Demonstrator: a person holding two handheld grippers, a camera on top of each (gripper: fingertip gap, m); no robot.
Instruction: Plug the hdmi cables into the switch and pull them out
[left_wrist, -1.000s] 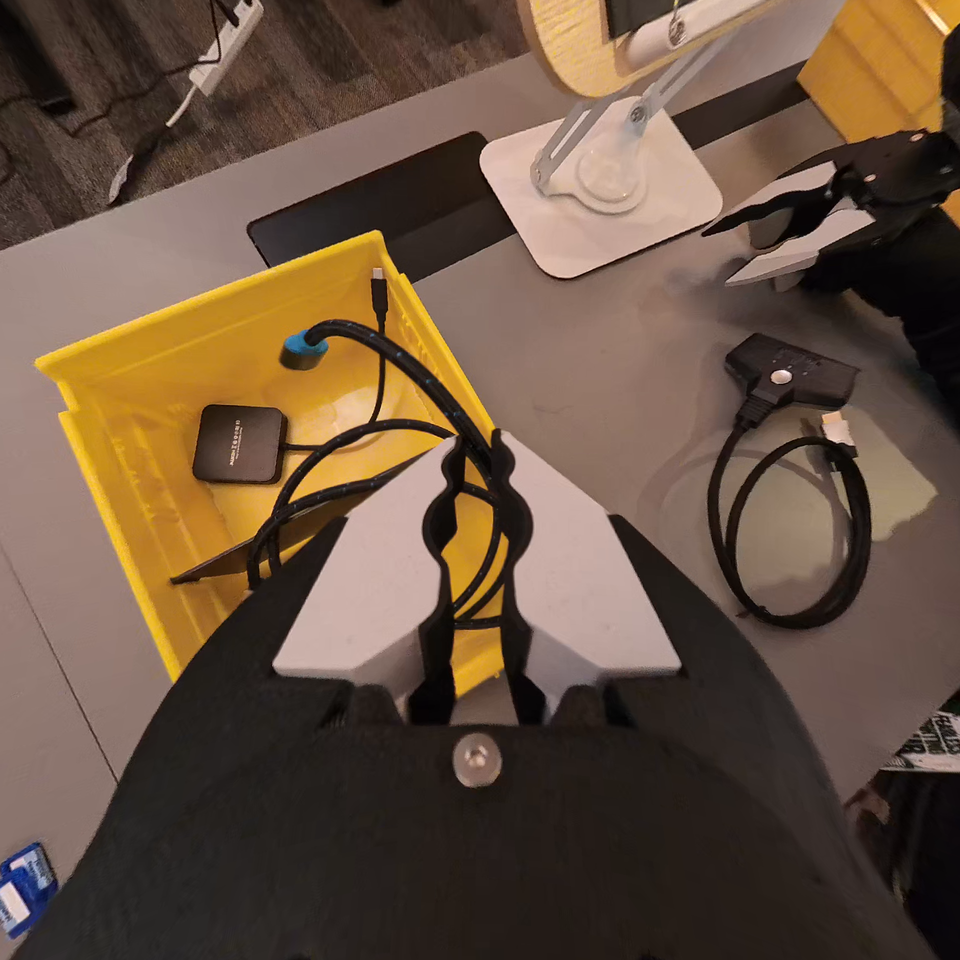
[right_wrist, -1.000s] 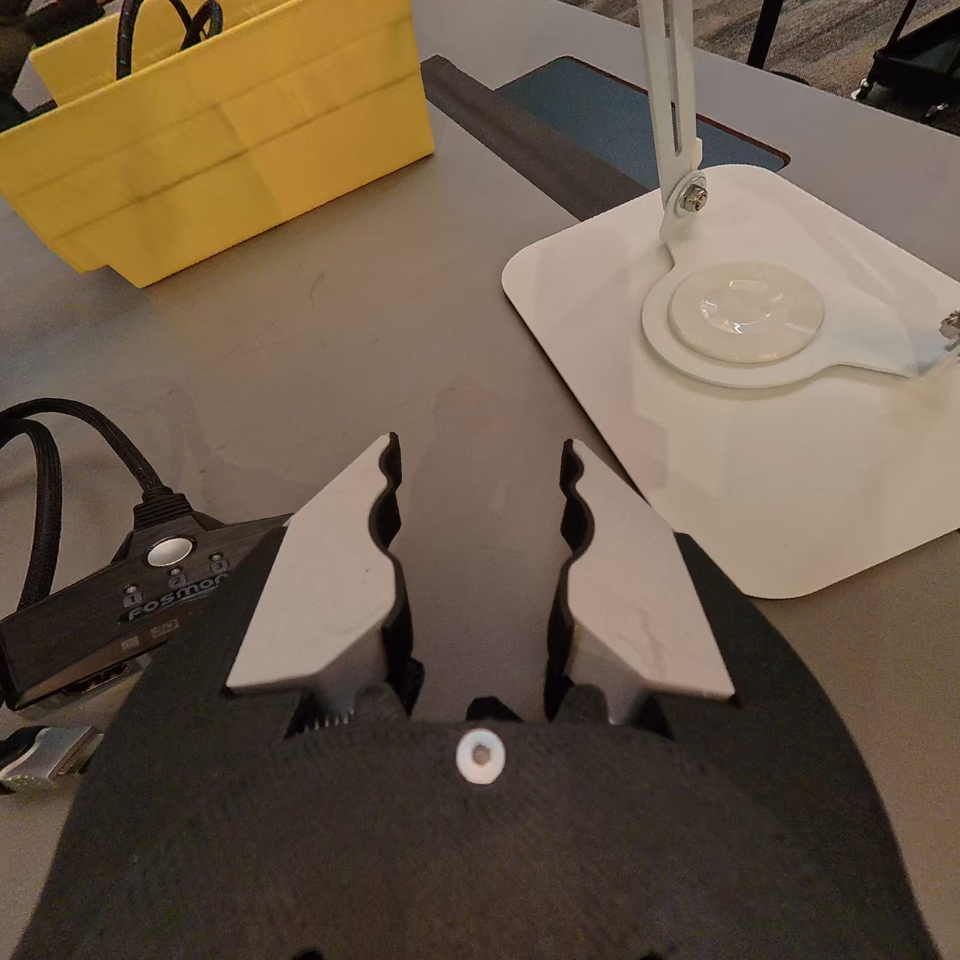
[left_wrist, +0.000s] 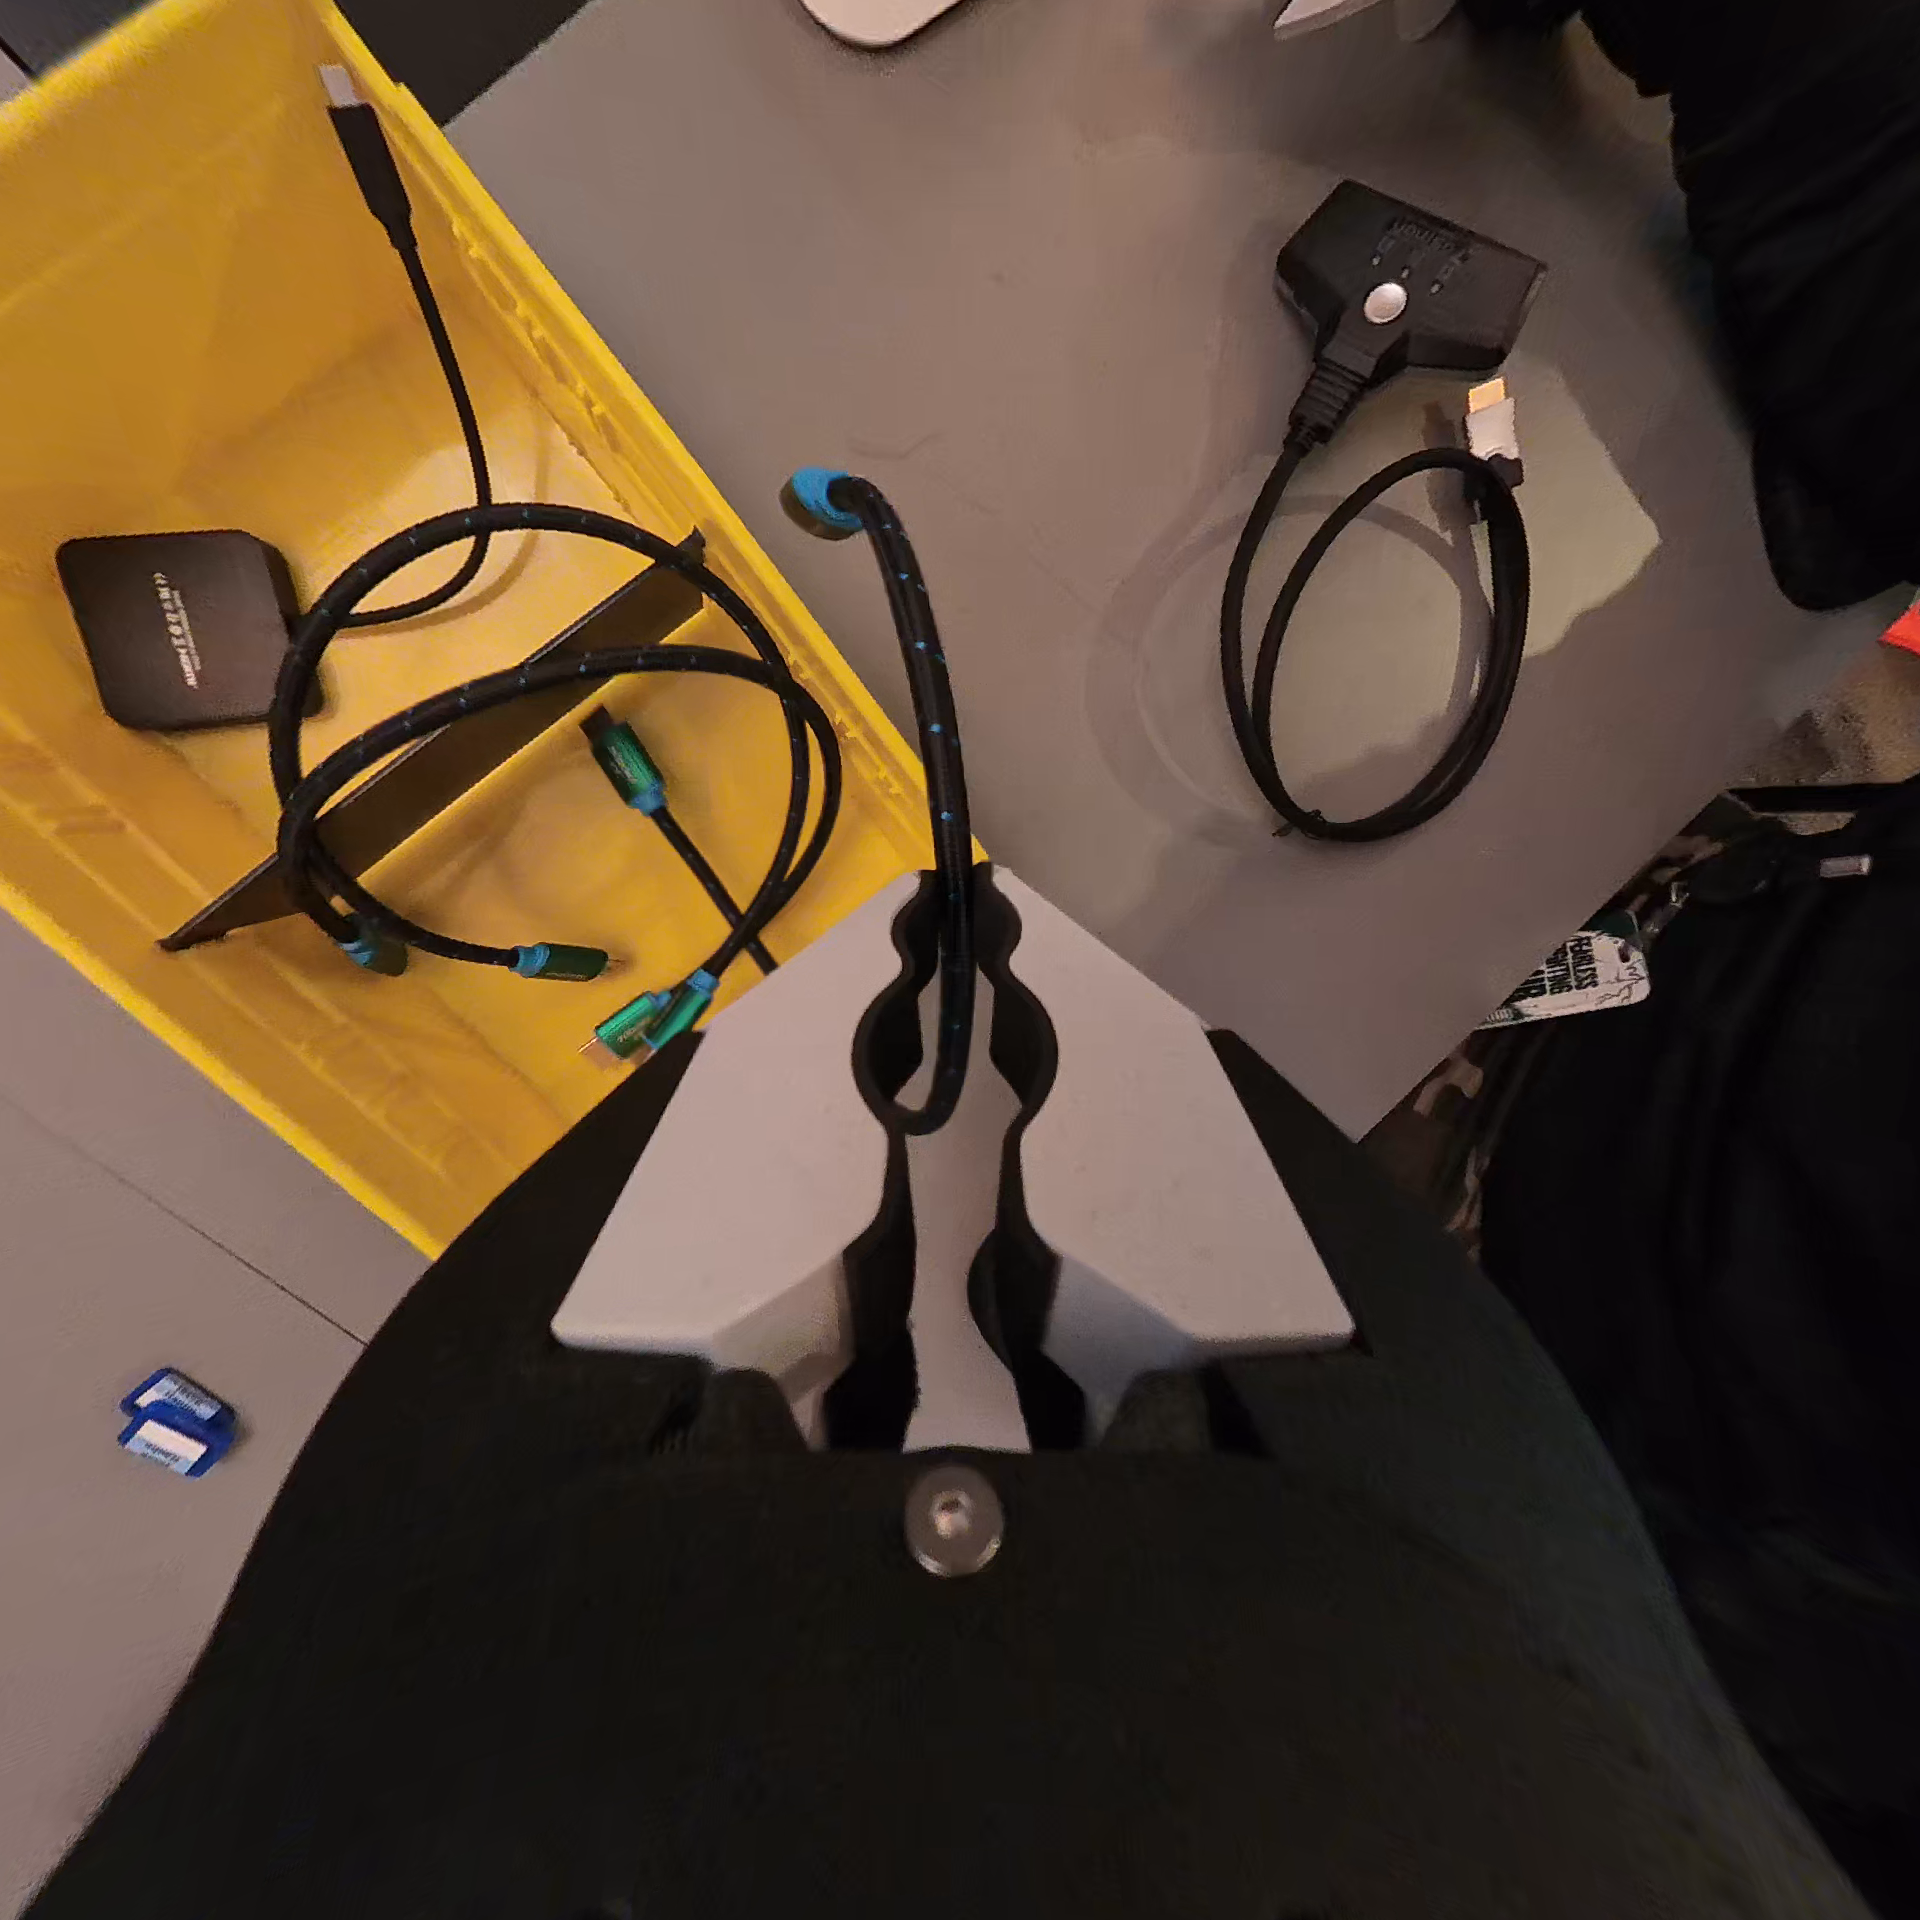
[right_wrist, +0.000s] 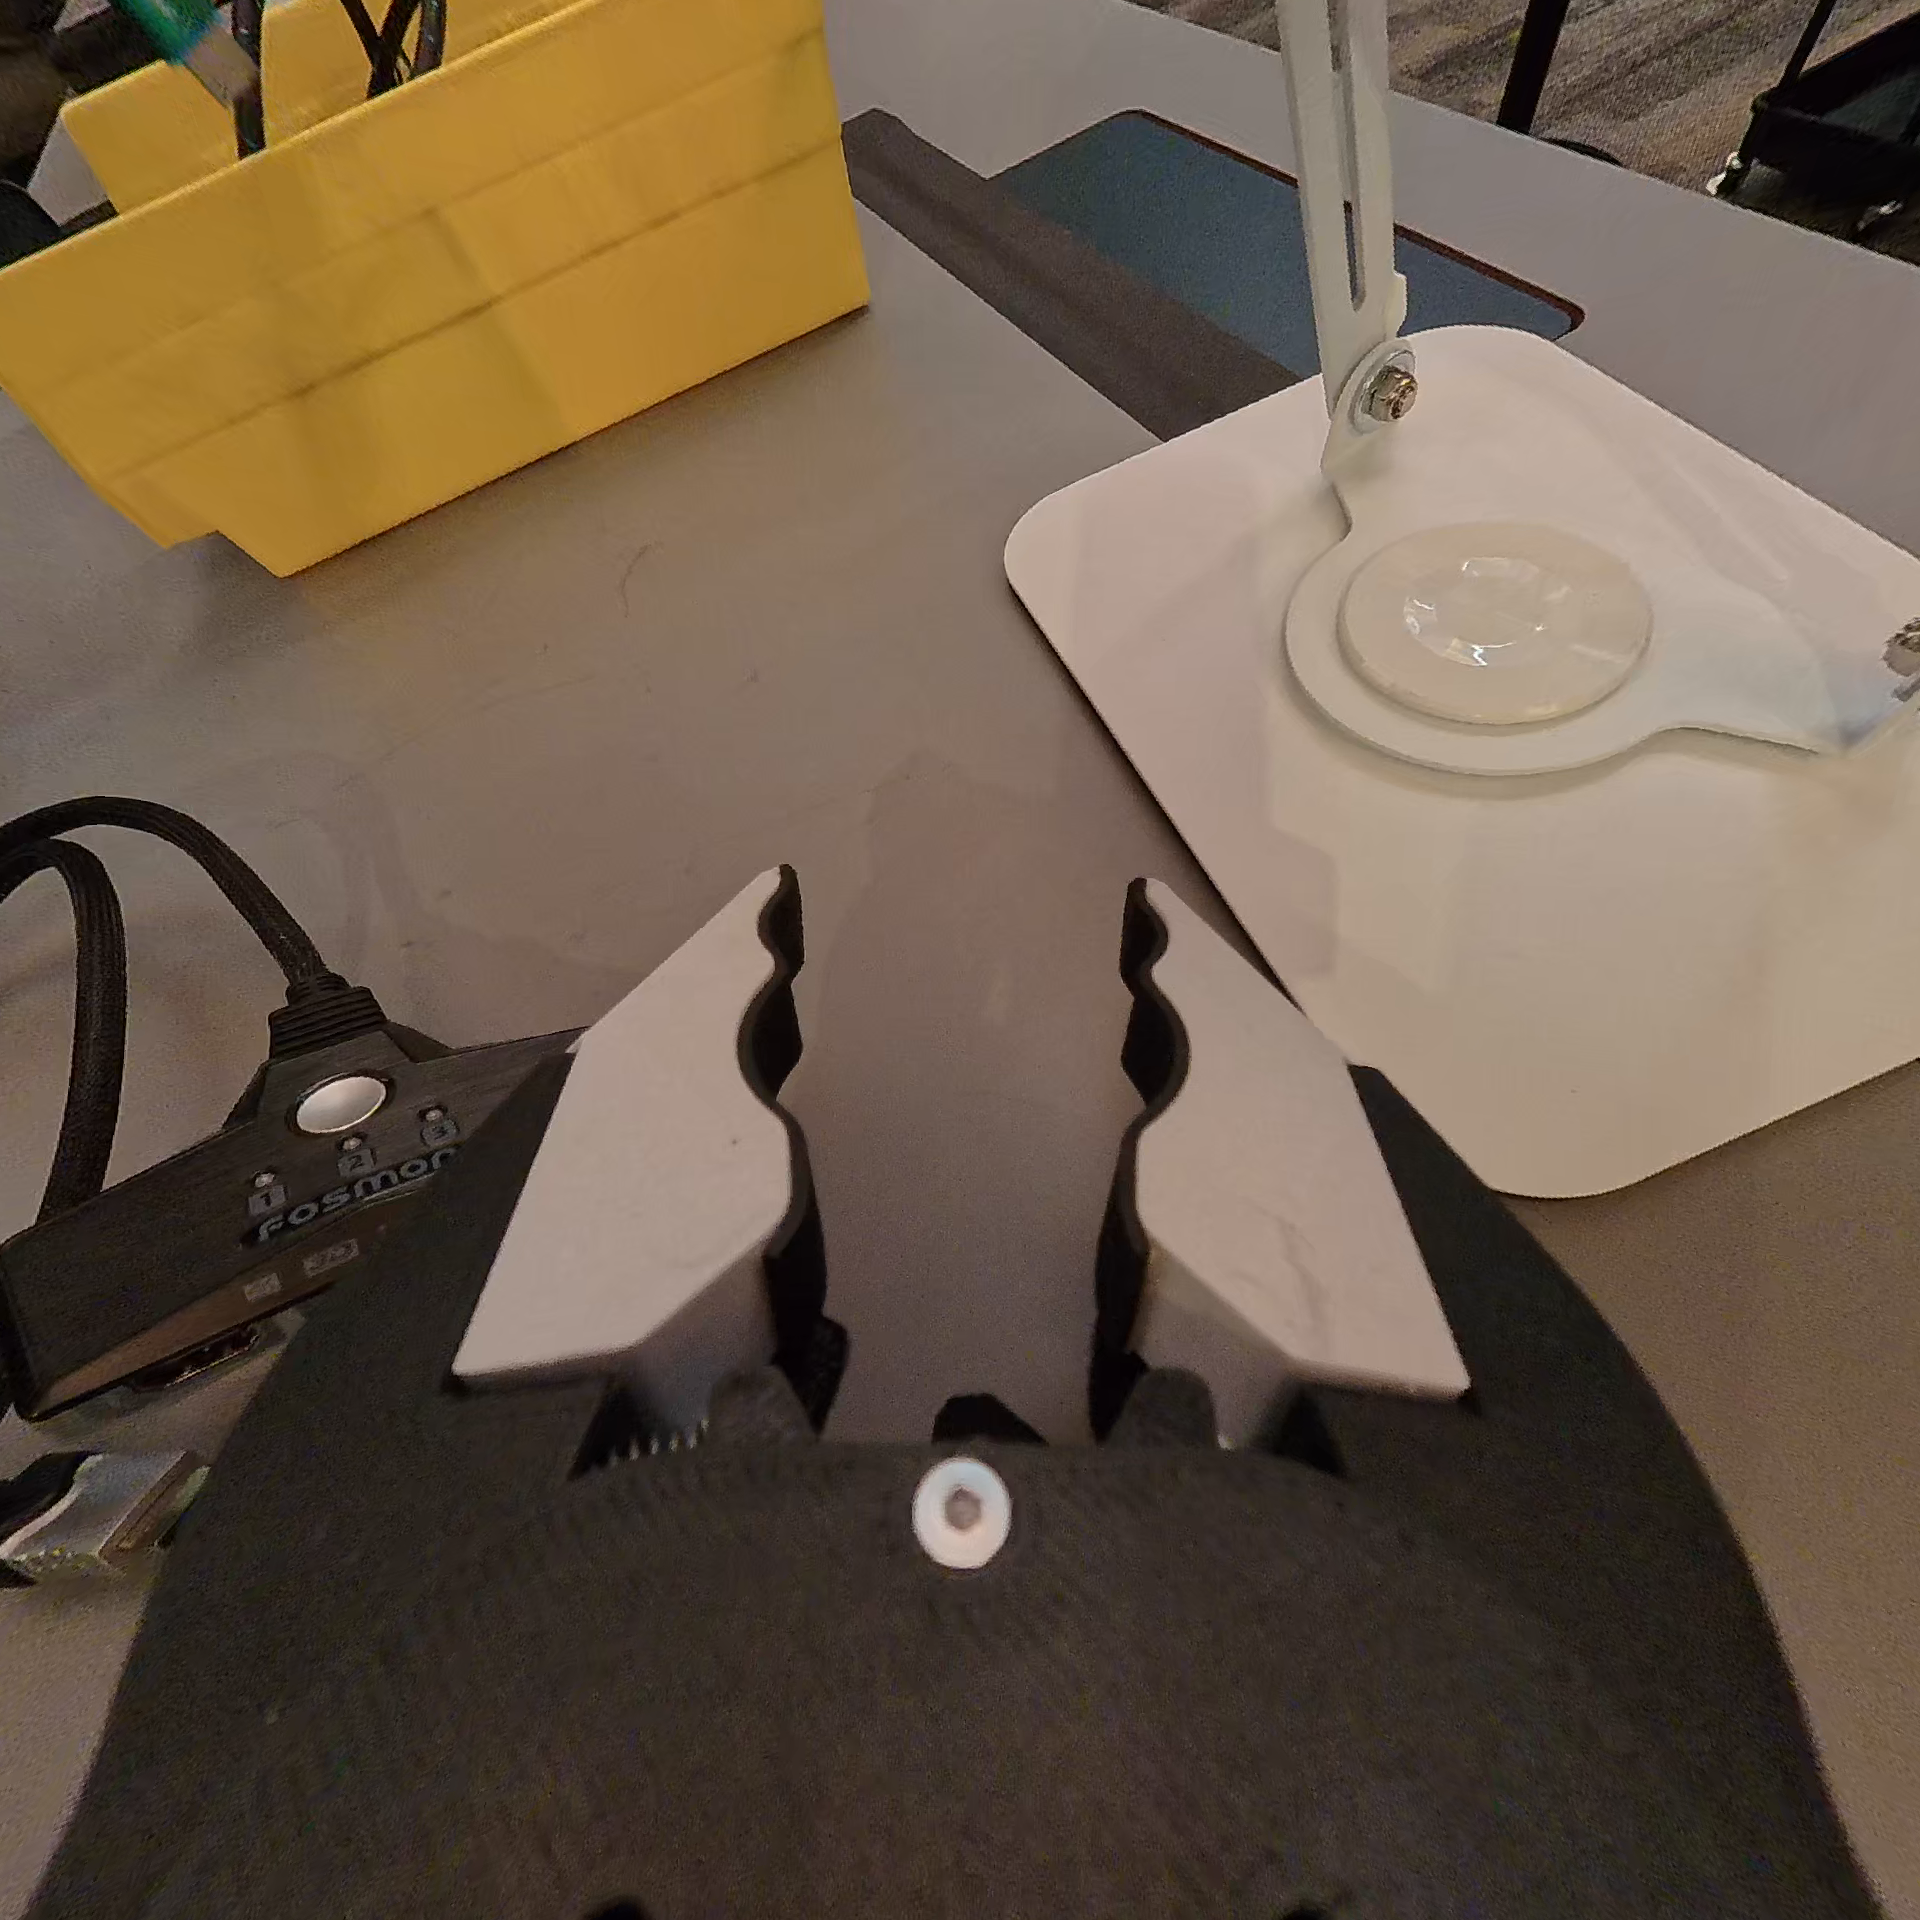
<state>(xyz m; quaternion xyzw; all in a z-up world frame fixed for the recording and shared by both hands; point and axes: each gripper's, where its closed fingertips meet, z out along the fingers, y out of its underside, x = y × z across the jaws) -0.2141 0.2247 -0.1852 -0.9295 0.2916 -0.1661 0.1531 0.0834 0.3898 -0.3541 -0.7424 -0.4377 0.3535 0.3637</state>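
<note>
The braided HDMI cable (left_wrist: 928, 717), black with blue flecks, is pinched between the fingertips of the left gripper (left_wrist: 951, 904), whose jaws are pressed together on it. From the tips the cable rises toward 12 o'clock in the left wrist view and bends at a blue-collared plug (left_wrist: 819, 503) that hangs over the grey table (left_wrist: 1039, 312); the rest of the cable loops back at 9 o'clock into the yellow bin (left_wrist: 665, 457).

Inside the bin lie further braided cables with green plugs (left_wrist: 623, 764), a black divider plate (left_wrist: 436, 769), and a flat black box (left_wrist: 182, 629) with its own thin lead.

The HDMI switch (left_wrist: 1408, 281), black with a round silver button, sits on the table at 2 o'clock, well apart from the held cable. Its attached black lead (left_wrist: 1371, 644) lies coiled below it, ending in a silver plug (left_wrist: 1491, 421) just beside the switch.

In the right wrist view the right gripper (right_wrist: 961, 894) hovers over bare table with its jaws spread and nothing between them. The switch (right_wrist: 208, 1205) lies at 9 o'clock just beside its left finger; the yellow bin (right_wrist: 436, 281) stands at 11 o'clock, and a white stand base (right_wrist: 1455, 883) at 2 o'clock.

Two small blue cards (left_wrist: 175, 1421) rest on the table at 8 o'clock in the left wrist view.
</note>
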